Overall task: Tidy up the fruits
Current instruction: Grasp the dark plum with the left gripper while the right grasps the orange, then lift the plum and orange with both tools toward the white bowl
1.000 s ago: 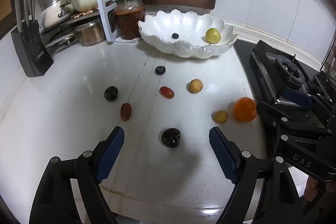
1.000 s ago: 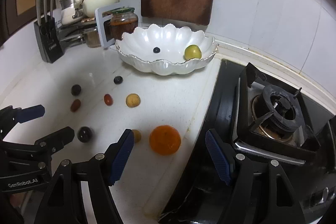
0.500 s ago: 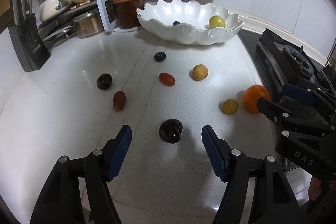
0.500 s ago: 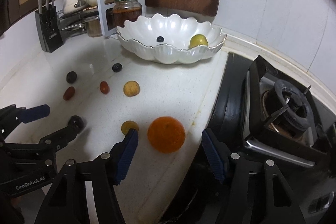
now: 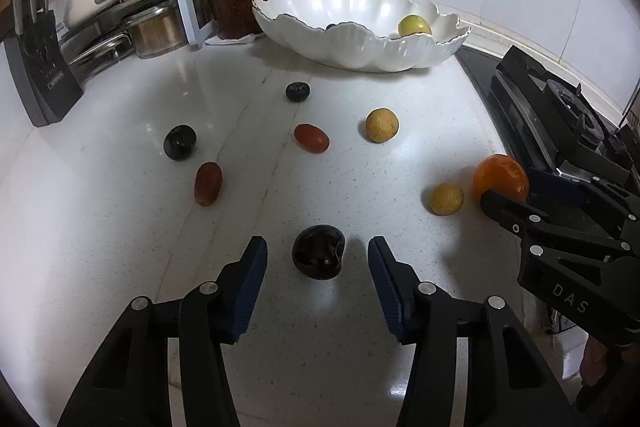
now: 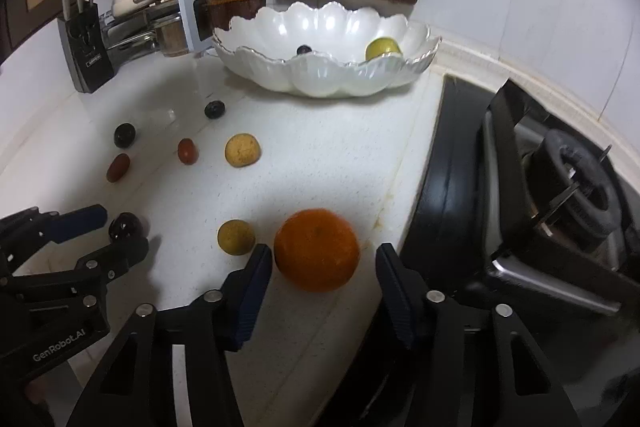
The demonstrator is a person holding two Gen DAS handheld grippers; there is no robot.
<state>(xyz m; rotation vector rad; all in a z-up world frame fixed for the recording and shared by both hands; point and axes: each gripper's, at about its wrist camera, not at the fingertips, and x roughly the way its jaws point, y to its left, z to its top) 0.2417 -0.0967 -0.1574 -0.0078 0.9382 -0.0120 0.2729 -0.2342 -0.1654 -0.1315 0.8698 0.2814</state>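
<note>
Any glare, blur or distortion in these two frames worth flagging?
Left wrist view: strong fisheye bending and dark corners, glare spots on the counter and bowl, fruit sharp. Right wrist view: same bending, the orange slightly soft at its edges, stove side dim.

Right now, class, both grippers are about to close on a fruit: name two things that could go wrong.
1. The orange is round and sits near the stove edge; jaws of the right gripper closing off-centre might roll it there.
2. The dark glossy fruit between the open jaws of the left gripper looks soft and slick; it could bruise or squirt out.
</note>
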